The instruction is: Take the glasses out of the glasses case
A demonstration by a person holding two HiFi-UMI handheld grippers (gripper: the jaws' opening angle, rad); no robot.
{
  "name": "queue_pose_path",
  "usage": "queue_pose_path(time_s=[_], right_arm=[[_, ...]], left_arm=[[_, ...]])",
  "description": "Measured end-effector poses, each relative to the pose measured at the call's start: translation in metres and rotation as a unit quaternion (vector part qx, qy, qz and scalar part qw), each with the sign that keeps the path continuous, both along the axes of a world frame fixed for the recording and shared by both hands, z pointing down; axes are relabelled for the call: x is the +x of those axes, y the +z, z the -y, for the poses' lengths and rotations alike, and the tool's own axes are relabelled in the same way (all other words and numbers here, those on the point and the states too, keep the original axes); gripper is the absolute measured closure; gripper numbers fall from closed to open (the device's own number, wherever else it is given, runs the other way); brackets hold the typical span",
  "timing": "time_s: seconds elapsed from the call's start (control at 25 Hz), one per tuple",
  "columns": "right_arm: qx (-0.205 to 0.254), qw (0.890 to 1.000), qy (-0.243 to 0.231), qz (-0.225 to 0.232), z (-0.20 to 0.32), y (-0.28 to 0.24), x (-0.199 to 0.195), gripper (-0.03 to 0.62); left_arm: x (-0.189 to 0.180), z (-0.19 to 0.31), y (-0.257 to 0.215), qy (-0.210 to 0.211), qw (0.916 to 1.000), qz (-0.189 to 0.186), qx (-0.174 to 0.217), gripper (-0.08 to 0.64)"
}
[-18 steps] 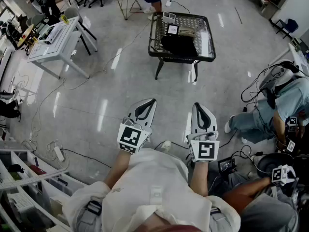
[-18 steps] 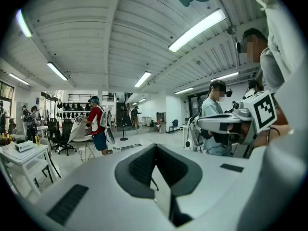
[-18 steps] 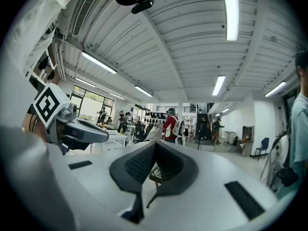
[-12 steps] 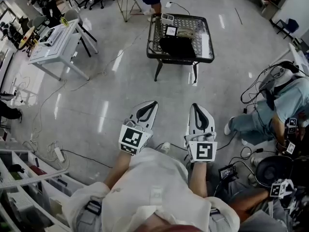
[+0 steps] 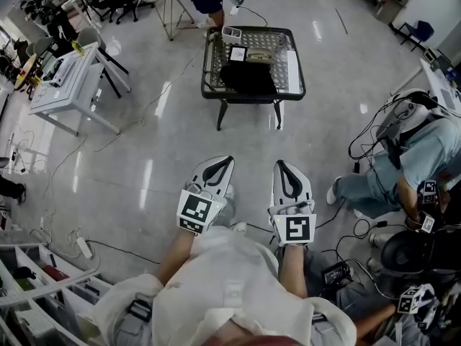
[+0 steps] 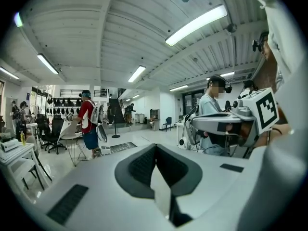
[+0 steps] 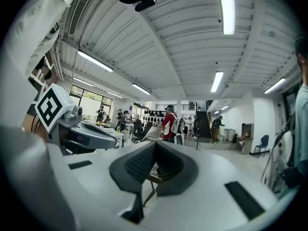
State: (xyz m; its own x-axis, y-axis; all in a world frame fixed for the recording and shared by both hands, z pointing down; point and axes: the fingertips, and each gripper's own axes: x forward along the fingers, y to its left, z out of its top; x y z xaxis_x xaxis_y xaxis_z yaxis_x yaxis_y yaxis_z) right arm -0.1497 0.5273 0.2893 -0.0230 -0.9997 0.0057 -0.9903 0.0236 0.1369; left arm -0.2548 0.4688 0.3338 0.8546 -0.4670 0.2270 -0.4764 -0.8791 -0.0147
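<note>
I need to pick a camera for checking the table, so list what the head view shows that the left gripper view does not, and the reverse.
Only the head view shows the top of the black wire-mesh table with a black soft-looking bundle lying on it, well ahead of both grippers, and the left hand-held gripper from outside. Only the left gripper view shows the white ribbed ceiling, its long strip lights, and that gripper's jaws closed together on nothing. Both show the right hand-held gripper and the glossy grey floor.
</note>
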Motion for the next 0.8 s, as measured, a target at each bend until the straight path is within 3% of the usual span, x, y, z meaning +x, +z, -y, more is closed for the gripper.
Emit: queue_pose_path(time_s=[0.32, 0.8], right_arm=[[-0.010, 0.999, 0.033, -0.011, 0.060, 0.004, 0.034, 0.586], [-0.030, 0.998, 0.059, -0.006, 0.156, 0.018, 0.051, 0.586]], left_arm=[[0.044, 0.073, -0.008, 0.039, 0.9989, -0.021, 0.011, 0.546], [0.054, 0.180, -0.006, 0.052, 0.9983, -0.024, 0.008, 0.546]])
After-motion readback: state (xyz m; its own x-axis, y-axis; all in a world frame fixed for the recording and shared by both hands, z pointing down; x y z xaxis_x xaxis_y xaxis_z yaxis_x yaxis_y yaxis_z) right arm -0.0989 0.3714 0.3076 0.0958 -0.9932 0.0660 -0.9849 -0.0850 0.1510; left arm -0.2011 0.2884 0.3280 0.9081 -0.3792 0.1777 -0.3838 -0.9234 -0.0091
